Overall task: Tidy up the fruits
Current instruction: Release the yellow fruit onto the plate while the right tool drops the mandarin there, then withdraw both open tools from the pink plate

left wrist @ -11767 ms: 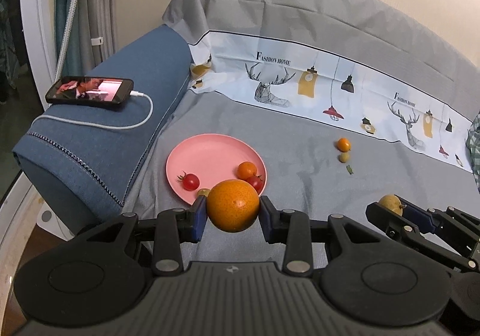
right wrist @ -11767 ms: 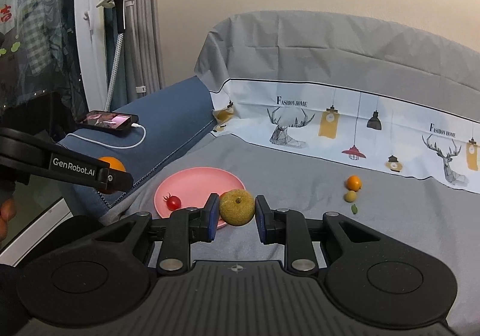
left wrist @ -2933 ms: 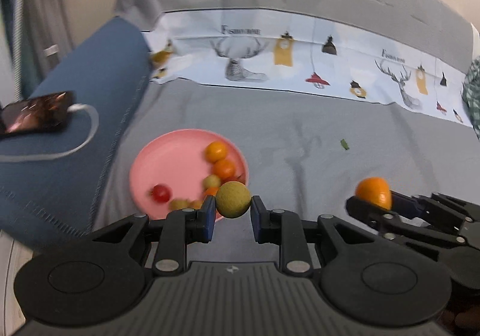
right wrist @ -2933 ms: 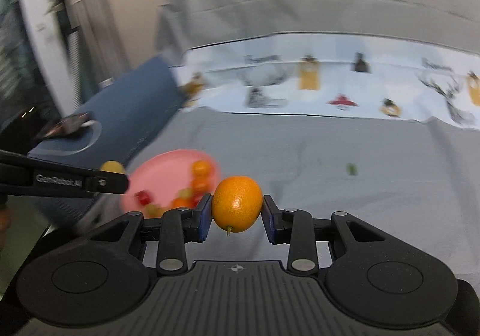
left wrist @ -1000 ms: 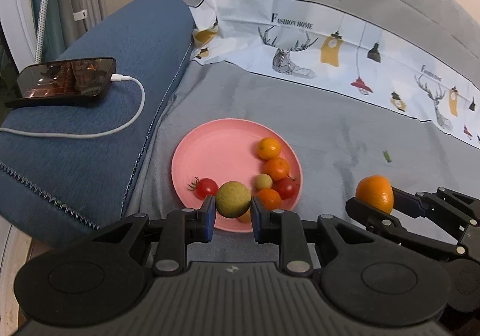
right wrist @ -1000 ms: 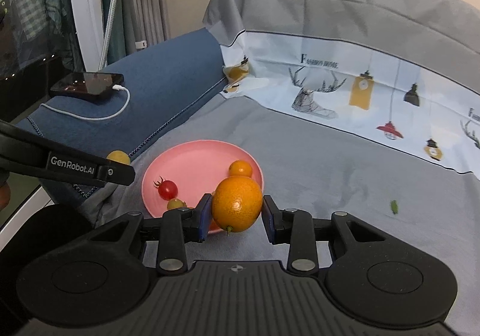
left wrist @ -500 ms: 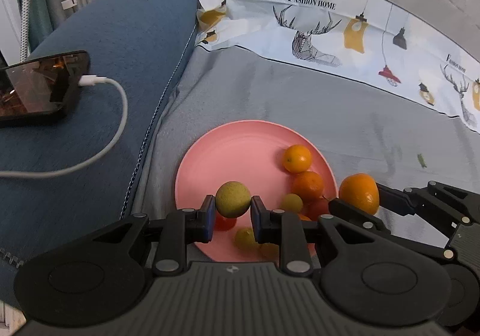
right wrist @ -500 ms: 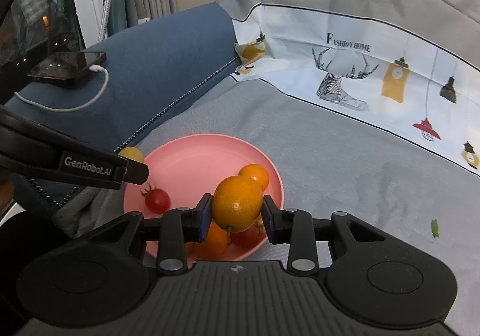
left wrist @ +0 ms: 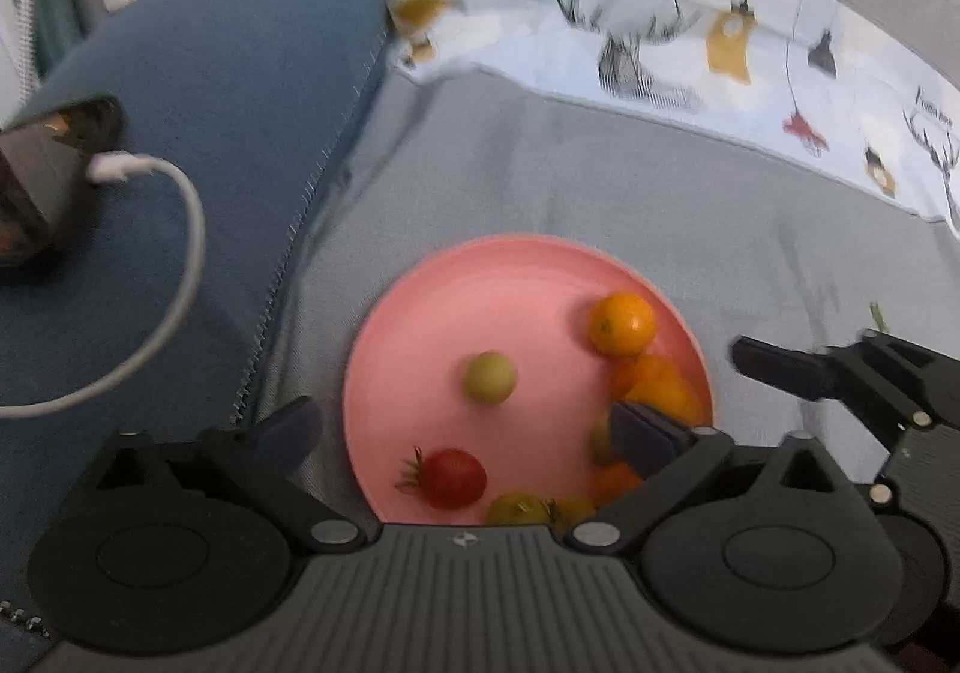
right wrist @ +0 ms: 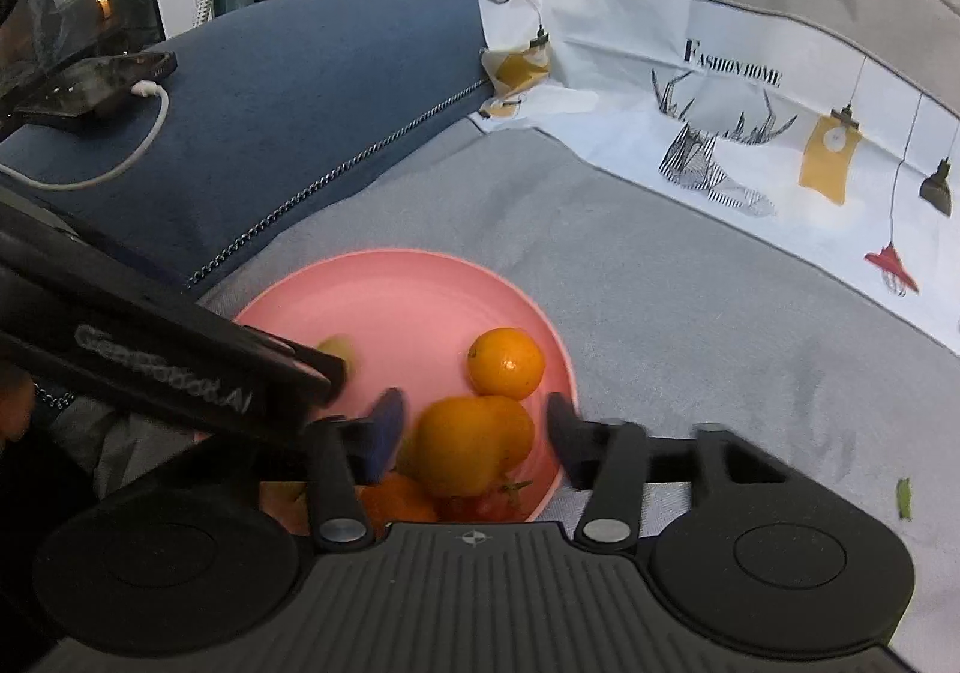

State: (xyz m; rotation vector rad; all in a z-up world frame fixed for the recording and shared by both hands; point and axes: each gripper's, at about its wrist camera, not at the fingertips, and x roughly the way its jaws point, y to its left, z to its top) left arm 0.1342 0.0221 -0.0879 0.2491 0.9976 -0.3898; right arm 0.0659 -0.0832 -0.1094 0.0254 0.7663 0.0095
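Observation:
A pink plate (left wrist: pixel 420 283) (right wrist: pixel 390 289) lies on the grey cover with several small fruits on it. My left gripper (left wrist: pixel 468 430) hangs over the plate, its jaws opening wide with nothing between them. The small green fruit (left wrist: pixel 489 377) lies loose on the plate just beyond them. My right gripper (right wrist: pixel 474 430) hovers over the plate's right side, jaws opening. An orange (right wrist: pixel 468 445) sits between them with a gap to each pad. A second orange (right wrist: pixel 506 364) (left wrist: pixel 621 323) and a red tomato (left wrist: pixel 450 478) lie on the plate.
A blue cushion (left wrist: pixel 240 102) rises left of the plate and carries a phone (right wrist: pixel 90 84) on a white cable (left wrist: pixel 180 253). The printed cover climbs the backrest behind. A small green scrap (right wrist: pixel 903 496) lies on the grey cover to the right.
Both grippers sank closer to the plate and opened. The left let go of the green fruit, which now rests on the plate. The right pads came off the orange.

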